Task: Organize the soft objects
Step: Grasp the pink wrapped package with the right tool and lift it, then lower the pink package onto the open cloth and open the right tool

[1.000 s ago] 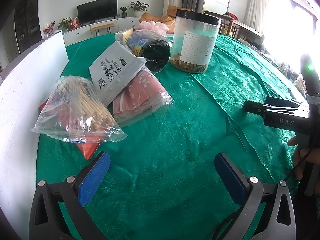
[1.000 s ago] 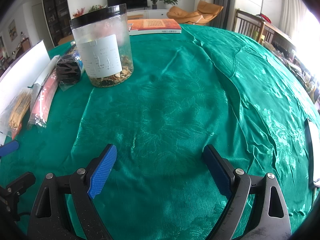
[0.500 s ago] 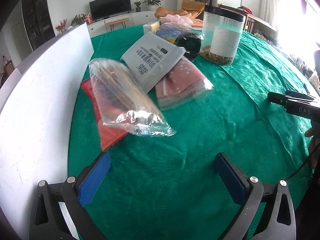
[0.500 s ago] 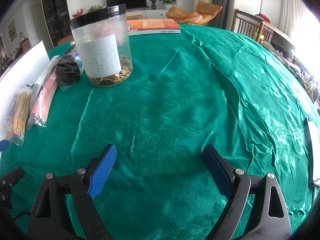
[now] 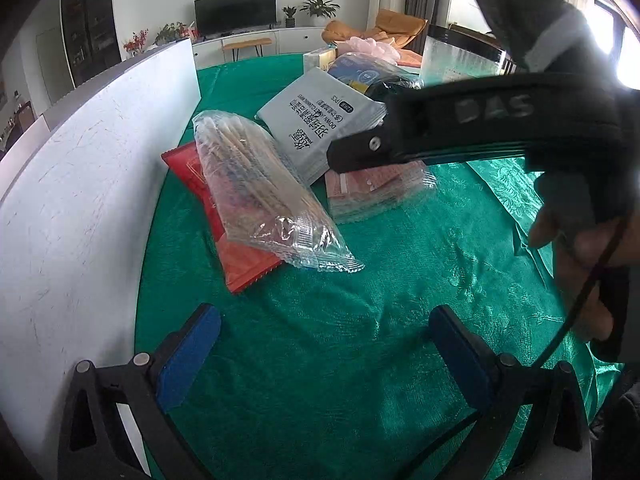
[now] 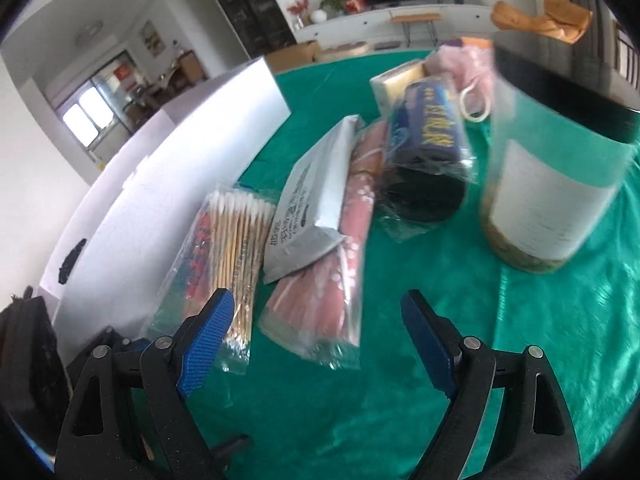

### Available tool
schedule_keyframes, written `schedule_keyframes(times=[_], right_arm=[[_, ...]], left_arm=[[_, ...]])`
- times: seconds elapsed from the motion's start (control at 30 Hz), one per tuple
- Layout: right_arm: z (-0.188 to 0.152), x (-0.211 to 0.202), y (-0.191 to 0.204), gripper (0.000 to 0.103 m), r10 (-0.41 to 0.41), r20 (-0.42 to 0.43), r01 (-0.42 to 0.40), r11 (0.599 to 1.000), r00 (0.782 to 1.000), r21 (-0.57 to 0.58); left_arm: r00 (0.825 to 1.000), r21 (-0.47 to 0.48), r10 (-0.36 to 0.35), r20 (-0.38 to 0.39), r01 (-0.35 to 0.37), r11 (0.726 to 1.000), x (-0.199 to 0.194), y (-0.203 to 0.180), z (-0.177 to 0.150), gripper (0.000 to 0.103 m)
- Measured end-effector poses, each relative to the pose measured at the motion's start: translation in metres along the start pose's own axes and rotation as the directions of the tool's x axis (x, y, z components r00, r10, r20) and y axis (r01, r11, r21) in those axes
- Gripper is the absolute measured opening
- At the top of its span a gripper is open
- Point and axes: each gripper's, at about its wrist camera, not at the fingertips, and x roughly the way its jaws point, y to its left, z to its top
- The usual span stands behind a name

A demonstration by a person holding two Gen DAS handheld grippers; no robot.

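Note:
Soft packs lie in a row on the green cloth beside a white board (image 5: 80,184). A clear bag of cotton swabs (image 5: 256,188) rests on a red packet (image 5: 236,260). Right of it a grey pouch (image 5: 320,128) overlaps a pink patterned pack (image 5: 376,188). My left gripper (image 5: 324,320) stands open over bare cloth, short of the swab bag. My right gripper (image 6: 318,304) hovers over the packs with its jaws closing. The near end of the pink pack (image 6: 332,280) shows in the gap, untouched by the pads. The swab bag (image 6: 228,240) lies by its left finger.
A dark rolled bag (image 6: 428,160), a pink mesh puff (image 6: 468,68) and a small box (image 6: 396,80) lie further back. A tall clear jar with a black lid (image 6: 552,168) stands to the right. A hand (image 5: 580,248) holds the right gripper's handle.
The right gripper swung left from open cloth to above the packs and now crosses the left wrist view. The left gripper shifted a little toward the white board, then held still.

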Motion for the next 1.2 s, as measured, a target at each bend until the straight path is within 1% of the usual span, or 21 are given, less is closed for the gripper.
schedule_keyframes(times=[0.03, 0.07, 0.1, 0.2, 0.33, 0.47, 0.53, 0.6, 0.63, 0.7, 0.8, 0.83, 0.87, 0.9, 0.97, 1.0, 1.03, 1.07, 1.1, 1.13, 1.2], right_arm=[[0.003, 0.009, 0.003, 0.054, -0.003, -0.025, 0.002, 1.0, 1.0, -0.009], [0.004, 0.017, 0.004, 0.032, -0.013, -0.053, 0.012, 1.0, 0.998, -0.016], [0.004, 0.02, 0.002, 0.023, -0.032, -0.077, 0.031, 0.999, 0.997, -0.01], [-0.01, 0.004, -0.006, 0.023, -0.003, -0.071, 0.004, 1.0, 0.997, 0.018], [-0.054, -0.037, -0.021, 0.023, -0.006, -0.096, 0.009, 1.0, 0.995, 0.027], [-0.104, -0.087, -0.049, 0.023, -0.014, -0.11, 0.028, 0.992, 0.994, 0.126], [-0.126, -0.11, -0.063, 0.023, -0.052, -0.097, 0.069, 0.982, 0.994, 0.178], [-0.14, -0.132, -0.077, 0.023, -0.141, -0.07, 0.154, 0.961, 0.988, 0.231], [-0.141, -0.138, -0.084, 0.023, -0.186, -0.052, 0.193, 0.944, 0.981, 0.267], [-0.139, -0.147, -0.103, 0.023, -0.248, -0.024, 0.241, 0.905, 0.968, 0.35], [-0.119, -0.14, -0.129, 0.023, -0.323, 0.006, 0.291, 0.859, 0.946, 0.421], [-0.106, -0.133, -0.133, 0.023, -0.338, 0.02, 0.296, 0.848, 0.941, 0.439], [-0.093, -0.128, -0.139, 0.023, -0.352, 0.05, 0.296, 0.847, 0.935, 0.442], [-0.079, -0.121, -0.141, 0.025, -0.37, 0.093, 0.3, 0.855, 0.924, 0.423], [-0.065, -0.114, -0.146, 0.038, -0.373, 0.151, 0.295, 0.877, 0.916, 0.379], [-0.063, -0.112, -0.144, 0.06, -0.371, 0.171, 0.29, 0.884, 0.913, 0.367], [-0.065, -0.115, -0.141, 0.077, -0.38, 0.194, 0.296, 0.887, 0.904, 0.355], [-0.069, -0.116, -0.134, 0.078, -0.4, 0.224, 0.315, 0.888, 0.889, 0.335], [-0.075, -0.117, -0.128, 0.078, -0.426, 0.235, 0.348, 0.884, 0.874, 0.312], [-0.074, -0.112, -0.121, 0.078, -0.434, 0.218, 0.363, 0.882, 0.874, 0.301], [-0.077, -0.113, -0.117, 0.078, -0.456, 0.207, 0.393, 0.874, 0.865, 0.286]], left_arm=[[1.0, 0.0, -0.001, 0.0, 0.001, 1.0, 0.0, 0.0, 0.0, 0.103], [1.0, -0.003, -0.003, 0.002, 0.003, 1.0, 0.0, 0.001, 0.0, 0.103], [1.0, -0.006, -0.007, 0.004, 0.007, 1.0, -0.001, 0.002, 0.0, 0.103], [1.0, -0.013, -0.015, 0.008, 0.015, 1.0, -0.002, 0.003, 0.0, 0.103], [1.0, -0.017, -0.02, 0.011, 0.02, 1.0, -0.002, 0.004, 0.0, 0.103], [1.0, -0.013, -0.014, 0.008, 0.014, 1.0, -0.001, 0.004, 0.001, 0.103], [1.0, -0.006, -0.006, 0.004, 0.006, 1.0, 0.0, 0.003, 0.001, 0.103], [1.0, 0.001, 0.004, 0.0, -0.004, 1.0, 0.001, 0.001, 0.002, 0.103], [1.0, 0.005, 0.009, -0.002, -0.009, 1.0, 0.002, 0.001, 0.002, 0.103], [1.0, 0.012, 0.019, -0.007, -0.019, 1.0, 0.003, -0.001, 0.002, 0.103], [1.0, 0.013, 0.021, -0.008, -0.021, 1.0, 0.003, -0.001, 0.002, 0.103], [1.0, 0.013, 0.022, -0.008, -0.021, 1.0, 0.003, -0.002, 0.002, 0.103], [1.0, 0.013, 0.022, -0.008, -0.022, 1.0, 0.003, -0.002, 0.002, 0.103], [1.0, 0.013, 0.022, -0.008, -0.021, 1.0, 0.003, -0.002, 0.002, 0.103], [1.0, 0.013, 0.021, -0.008, -0.021, 1.0, 0.003, -0.002, 0.002, 0.103], [1.0, 0.013, 0.021, -0.007, -0.021, 1.0, 0.003, -0.002, 0.002, 0.103], [1.0, 0.013, 0.021, -0.007, -0.021, 1.0, 0.003, -0.002, 0.002, 0.103], [1.0, 0.013, 0.022, -0.007, -0.022, 1.0, 0.003, -0.002, 0.002, 0.103], [1.0, 0.012, 0.022, -0.007, -0.022, 1.0, 0.003, -0.002, 0.002, 0.103], [1.0, 0.012, 0.022, -0.007, -0.022, 1.0, 0.003, -0.002, 0.001, 0.103], [1.0, 0.012, 0.022, -0.007, -0.022, 1.0, 0.003, -0.002, 0.002, 0.103]])
